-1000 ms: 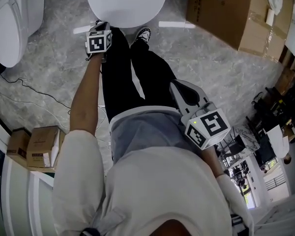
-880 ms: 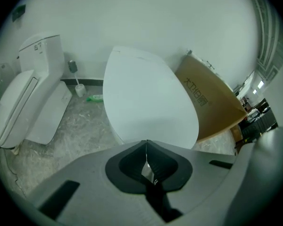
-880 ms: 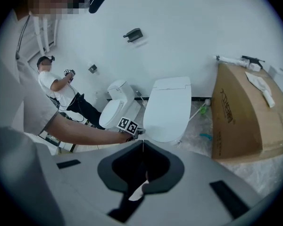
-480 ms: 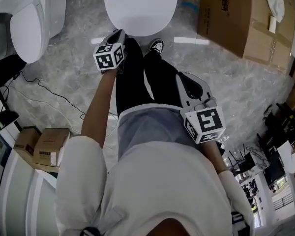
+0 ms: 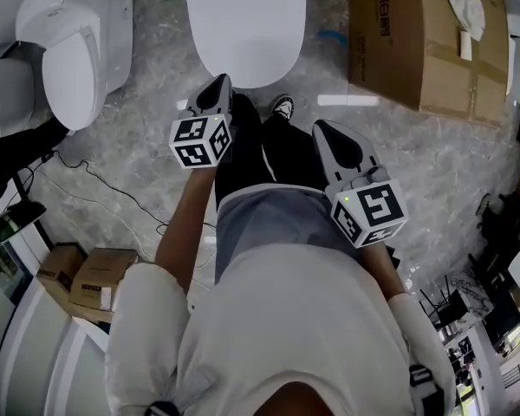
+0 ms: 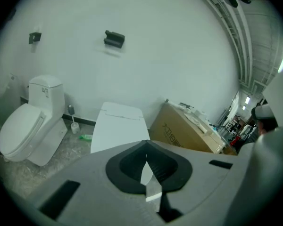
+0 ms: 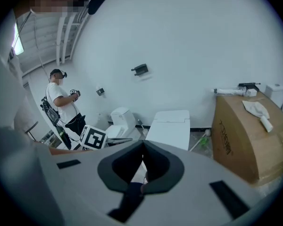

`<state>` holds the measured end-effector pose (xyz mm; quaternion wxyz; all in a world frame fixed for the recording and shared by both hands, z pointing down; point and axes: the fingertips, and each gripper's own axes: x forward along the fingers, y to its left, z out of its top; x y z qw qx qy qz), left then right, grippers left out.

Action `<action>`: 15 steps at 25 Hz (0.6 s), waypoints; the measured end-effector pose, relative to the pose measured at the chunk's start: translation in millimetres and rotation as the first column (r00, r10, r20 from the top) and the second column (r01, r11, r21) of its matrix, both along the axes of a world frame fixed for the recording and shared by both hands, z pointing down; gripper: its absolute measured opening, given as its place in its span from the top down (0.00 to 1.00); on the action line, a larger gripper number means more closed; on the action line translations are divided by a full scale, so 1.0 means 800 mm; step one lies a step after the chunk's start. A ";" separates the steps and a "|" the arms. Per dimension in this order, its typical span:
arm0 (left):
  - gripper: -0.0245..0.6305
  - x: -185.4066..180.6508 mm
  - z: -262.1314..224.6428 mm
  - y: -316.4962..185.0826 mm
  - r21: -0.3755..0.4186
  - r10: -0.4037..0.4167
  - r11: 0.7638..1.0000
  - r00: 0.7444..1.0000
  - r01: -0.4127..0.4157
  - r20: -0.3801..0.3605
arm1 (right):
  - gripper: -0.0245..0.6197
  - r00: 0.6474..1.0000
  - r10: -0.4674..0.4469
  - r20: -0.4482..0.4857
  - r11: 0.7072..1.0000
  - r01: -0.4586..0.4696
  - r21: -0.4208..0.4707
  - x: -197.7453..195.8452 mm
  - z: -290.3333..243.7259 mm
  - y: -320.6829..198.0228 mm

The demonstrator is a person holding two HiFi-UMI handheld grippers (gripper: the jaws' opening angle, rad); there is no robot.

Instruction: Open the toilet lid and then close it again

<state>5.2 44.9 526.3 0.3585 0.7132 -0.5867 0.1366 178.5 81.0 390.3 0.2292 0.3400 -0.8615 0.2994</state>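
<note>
The white toilet stands in front of me with its lid [image 5: 243,24] down flat; it also shows in the left gripper view [image 6: 117,126] and the right gripper view [image 7: 172,126]. My left gripper [image 5: 217,89] hangs in the air short of the lid's front edge, shut and empty, apart from the lid. The left gripper view shows its pads meeting [image 6: 146,142] with nothing between them. My right gripper [image 5: 325,133] is held above my legs to the right, also shut and empty [image 7: 143,145]. Both point down toward the toilet.
A second white toilet [image 5: 74,50] stands at the left against the wall, a toilet brush [image 6: 74,124] beside it. A large cardboard box [image 5: 416,33] lies right of the toilet. Small boxes [image 5: 87,276] and a cable [image 5: 95,193] lie on the floor at left. Another person [image 7: 63,102] stands far off.
My left gripper has lifted up and back from the lid's front edge. The right gripper has risen a little. The lid stays down, and my view has shifted to show more of the toilet.
</note>
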 end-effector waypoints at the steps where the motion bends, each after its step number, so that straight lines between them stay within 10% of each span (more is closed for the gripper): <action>1: 0.95 0.003 -0.017 0.001 0.018 -0.002 1.000 1.000 0.002 0.003 | 0.95 1.000 0.004 0.008 1.000 -0.004 0.016 0.001 -0.007 -0.003; 15: 0.95 0.034 -0.233 0.029 0.259 -0.014 0.966 0.999 0.003 0.043 | 0.95 0.997 0.025 0.074 0.988 -0.037 0.153 0.033 -0.091 -0.035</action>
